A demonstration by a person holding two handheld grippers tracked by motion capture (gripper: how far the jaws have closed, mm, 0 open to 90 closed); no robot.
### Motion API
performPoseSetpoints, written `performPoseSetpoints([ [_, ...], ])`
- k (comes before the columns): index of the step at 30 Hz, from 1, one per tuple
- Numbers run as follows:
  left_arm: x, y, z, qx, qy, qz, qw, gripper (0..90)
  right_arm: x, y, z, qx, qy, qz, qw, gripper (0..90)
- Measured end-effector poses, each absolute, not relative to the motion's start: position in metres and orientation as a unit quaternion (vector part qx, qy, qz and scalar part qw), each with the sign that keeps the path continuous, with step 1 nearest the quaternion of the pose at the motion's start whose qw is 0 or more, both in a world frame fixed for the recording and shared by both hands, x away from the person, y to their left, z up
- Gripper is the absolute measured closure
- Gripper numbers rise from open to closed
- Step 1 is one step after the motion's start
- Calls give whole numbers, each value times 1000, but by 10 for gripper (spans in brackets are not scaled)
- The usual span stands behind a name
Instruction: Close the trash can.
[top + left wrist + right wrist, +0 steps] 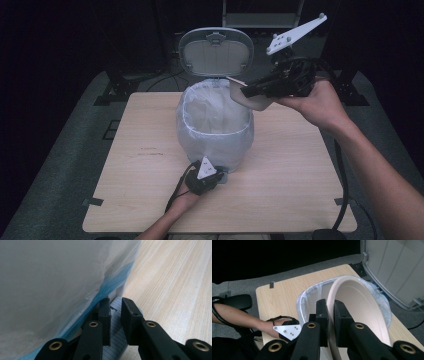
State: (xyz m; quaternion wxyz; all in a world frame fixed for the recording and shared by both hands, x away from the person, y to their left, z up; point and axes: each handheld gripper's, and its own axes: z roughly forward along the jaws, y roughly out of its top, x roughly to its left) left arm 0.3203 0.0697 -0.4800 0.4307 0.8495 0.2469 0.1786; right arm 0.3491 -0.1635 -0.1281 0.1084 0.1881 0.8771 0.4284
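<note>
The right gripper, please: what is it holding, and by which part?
The right gripper is shut on the rim of a beige paper plate, tilted over the lined bin.

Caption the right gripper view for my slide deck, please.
Right tool grips the rim of a beige paper plate, tilted over a bag-lined bin with its lid open.

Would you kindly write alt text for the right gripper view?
The right tool grips a beige plate by its rim, tilted over a bag-lined bin with its lid open. The left tool sits by the bin's base.
</note>
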Motion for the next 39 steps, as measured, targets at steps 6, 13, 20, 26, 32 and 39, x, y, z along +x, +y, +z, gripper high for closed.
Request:
performPoseSetpoints([
  [6, 320, 70, -480, 849, 247, 178, 431, 783, 354, -153, -129, 180, 881, 425, 104, 833],
  [13, 321, 70, -480, 849, 248, 177, 431, 784, 358, -138, -127, 168, 885, 424, 99, 833],
  [20, 321, 70, -480, 850, 247, 176, 430, 784, 364, -125, -130, 161, 889, 419, 92, 833],
  [26, 321, 70, -480, 850, 248, 175, 431, 784, 369, -116, -131, 159, 891, 416, 89, 833],
  [32, 321, 70, -480, 850, 248, 175, 431, 784, 376, -107, -136, 156, 893, 413, 86, 833],
  [39, 321, 70, -480, 851, 247, 176, 430, 784, 382, -97, -143, 152, 898, 405, 84, 833],
])
